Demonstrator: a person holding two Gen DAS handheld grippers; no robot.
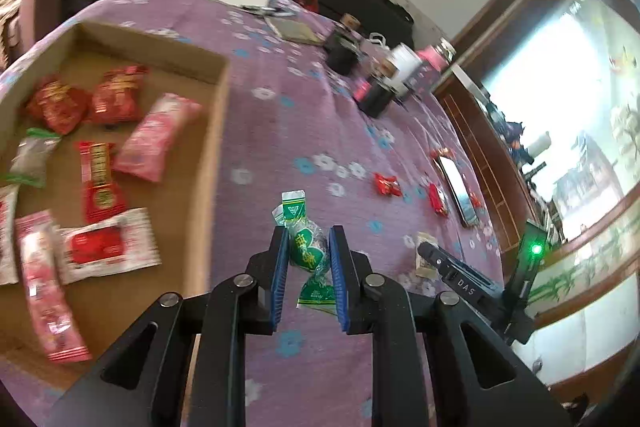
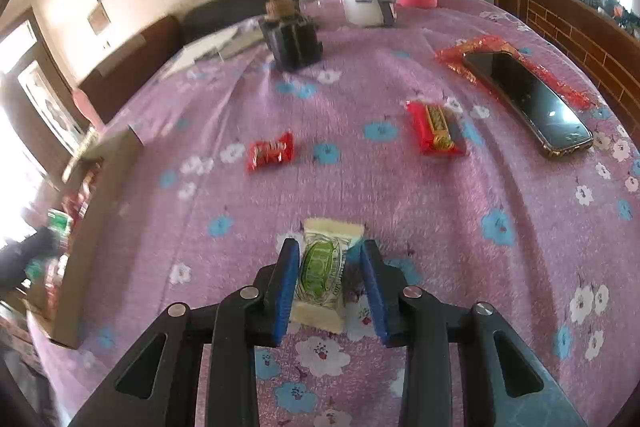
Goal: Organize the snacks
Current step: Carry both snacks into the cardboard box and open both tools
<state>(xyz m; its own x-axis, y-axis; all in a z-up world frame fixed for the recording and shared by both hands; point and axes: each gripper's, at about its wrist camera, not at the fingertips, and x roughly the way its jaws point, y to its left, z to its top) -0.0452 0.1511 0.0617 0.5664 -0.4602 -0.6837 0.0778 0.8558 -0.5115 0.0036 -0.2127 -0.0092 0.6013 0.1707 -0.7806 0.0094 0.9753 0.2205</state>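
**Green candy in the left grip, cream packet between the right jaws**

The left hand-held gripper [image 1: 309, 261] is pinching a green twist-wrapped candy [image 1: 310, 247] between its blue pads, lifted above the purple flowered tablecloth [image 1: 280, 123]. To its left stands the shallow brown cardboard box [image 1: 218, 131], which holds several red, pink and white snack packets. Two small red candies lie on the cloth further right, near a dark smartphone [image 1: 460, 191].

The right hand-held gripper [image 2: 330, 287] has its jaws a little spread around a cream rectangular snack packet with a green label [image 2: 324, 271], which lies flat on the table. The left pad touches the packet; the right pad stands slightly apart from it. Farther away lie a small red candy [image 2: 270, 157] and a red-and-gold wrapped bar [image 2: 438, 133].
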